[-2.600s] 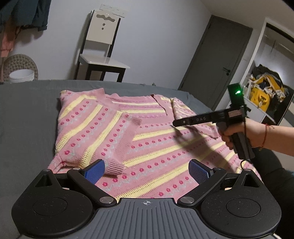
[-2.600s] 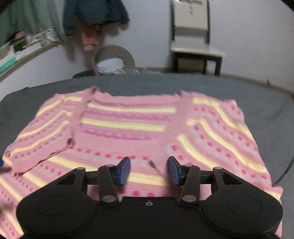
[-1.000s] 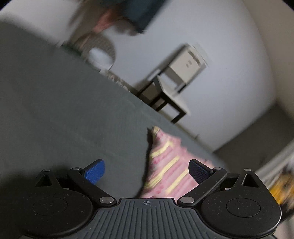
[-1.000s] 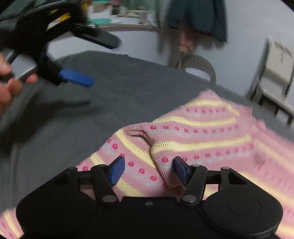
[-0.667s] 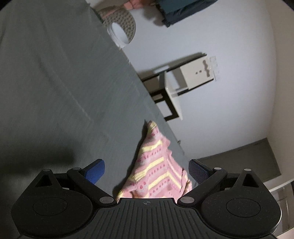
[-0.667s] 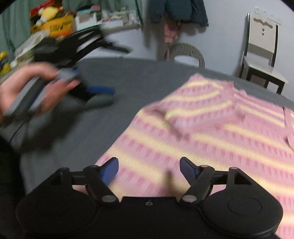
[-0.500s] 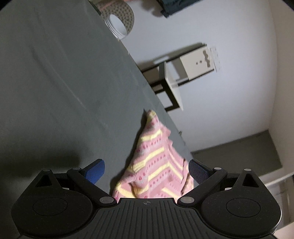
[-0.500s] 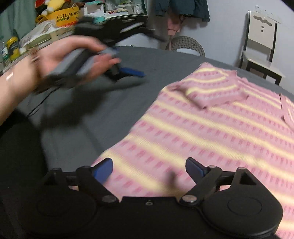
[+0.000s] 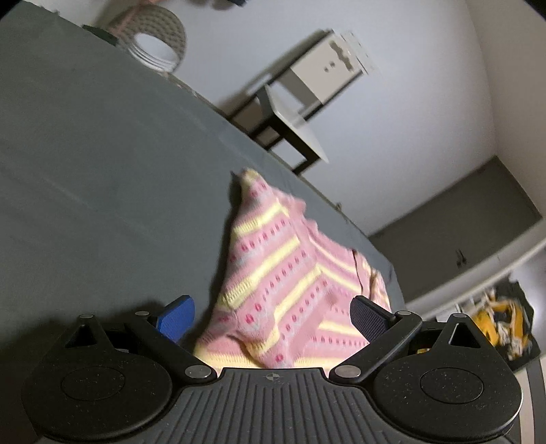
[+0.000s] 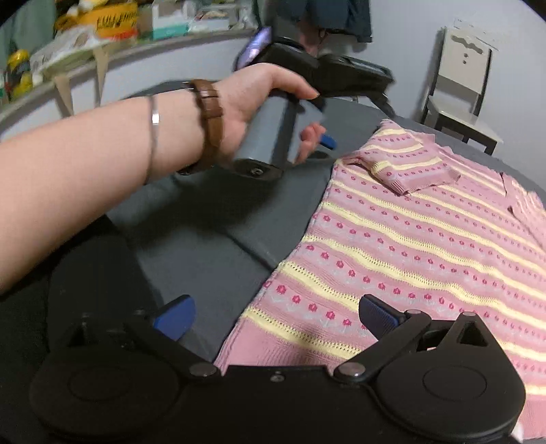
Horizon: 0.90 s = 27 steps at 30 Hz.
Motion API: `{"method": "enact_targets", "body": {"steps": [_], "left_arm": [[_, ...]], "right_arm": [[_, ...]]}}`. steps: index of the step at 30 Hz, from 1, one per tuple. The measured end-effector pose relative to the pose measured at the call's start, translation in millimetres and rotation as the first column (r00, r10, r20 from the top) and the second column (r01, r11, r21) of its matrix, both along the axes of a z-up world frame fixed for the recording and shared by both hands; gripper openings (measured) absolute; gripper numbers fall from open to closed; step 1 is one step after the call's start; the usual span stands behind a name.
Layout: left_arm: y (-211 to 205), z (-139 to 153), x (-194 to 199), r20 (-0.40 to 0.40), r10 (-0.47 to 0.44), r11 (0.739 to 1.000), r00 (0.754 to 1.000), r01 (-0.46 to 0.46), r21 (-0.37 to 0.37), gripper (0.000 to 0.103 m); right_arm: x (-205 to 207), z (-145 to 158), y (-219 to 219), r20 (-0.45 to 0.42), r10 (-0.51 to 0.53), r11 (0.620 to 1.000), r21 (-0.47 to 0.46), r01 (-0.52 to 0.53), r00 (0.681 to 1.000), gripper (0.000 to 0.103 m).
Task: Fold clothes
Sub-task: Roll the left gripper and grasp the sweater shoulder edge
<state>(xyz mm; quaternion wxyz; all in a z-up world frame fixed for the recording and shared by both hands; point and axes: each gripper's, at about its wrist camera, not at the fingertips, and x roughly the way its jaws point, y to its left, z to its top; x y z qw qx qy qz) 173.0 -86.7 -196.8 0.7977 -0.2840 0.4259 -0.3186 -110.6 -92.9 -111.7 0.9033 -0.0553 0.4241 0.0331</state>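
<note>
Left gripper (image 9: 273,316): my fingers stand wide apart, nothing between the blue pads (image 9: 175,316). The view is tilted. The sweater (image 9: 290,280) lies just ahead of the pads and runs away from me as a pink wedge with yellow stripes and red dots, its far corner (image 9: 247,176) pointed. A fold of knit sits bunched between the two fingers, close to the gripper body; whether it touches a pad I cannot tell. All around it is the grey bed cover (image 9: 85,170). Beyond the bed: a white chair (image 9: 307,99) with dark legs and a round basket (image 9: 155,37) against the wall.

Right gripper (image 10: 276,316): fingers also spread wide, empty. The sweater's hem corner (image 10: 273,328) lies flat on the cover between the fingers, nearer the right pad (image 10: 375,314); the left pad (image 10: 174,316) is over bare grey cover (image 10: 191,239). The sweater spreads flat to the right and away. A short sleeve (image 10: 406,164) is folded in over the body near the far left shoulder.

From this side I see my left hand (image 10: 259,109) wrapped around the grey handle (image 10: 269,136) of the left gripper, held above the cover just beside the sweater's left edge. On the wrist: a brown strap (image 10: 208,116) and a thin bangle (image 10: 155,116). A cluttered shelf (image 10: 102,30) runs along the back wall; the white chair stands at far right.
</note>
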Motion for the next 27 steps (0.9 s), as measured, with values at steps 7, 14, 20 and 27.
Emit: {"method": "enact_targets", "body": {"steps": [7,14,20,27], "left_arm": [[-7,-9,5,-0.035,-0.058,0.998,0.998,0.059,0.014,0.098],[-8,-15,12,-0.044,-0.098,0.995,0.994,0.097,-0.014,0.098],[-20,-16,19,-0.037,-0.145,0.989,0.989,0.145,0.005,0.098],[-30,-16,16,-0.042,-0.199,0.980,0.979,0.200,0.010,0.098]], "right_arm": [[22,-3,0,-0.062,-0.043,0.998,0.048,0.046,0.997,0.103],[45,-3,12,-0.086,-0.198,0.979,-0.071,0.192,0.976,0.103],[53,-10,11,-0.170,-0.279,0.960,-0.074,0.270,0.945,0.103],[60,-39,27,-0.200,-0.308,0.934,-0.248,0.256,0.930,0.073]]}}
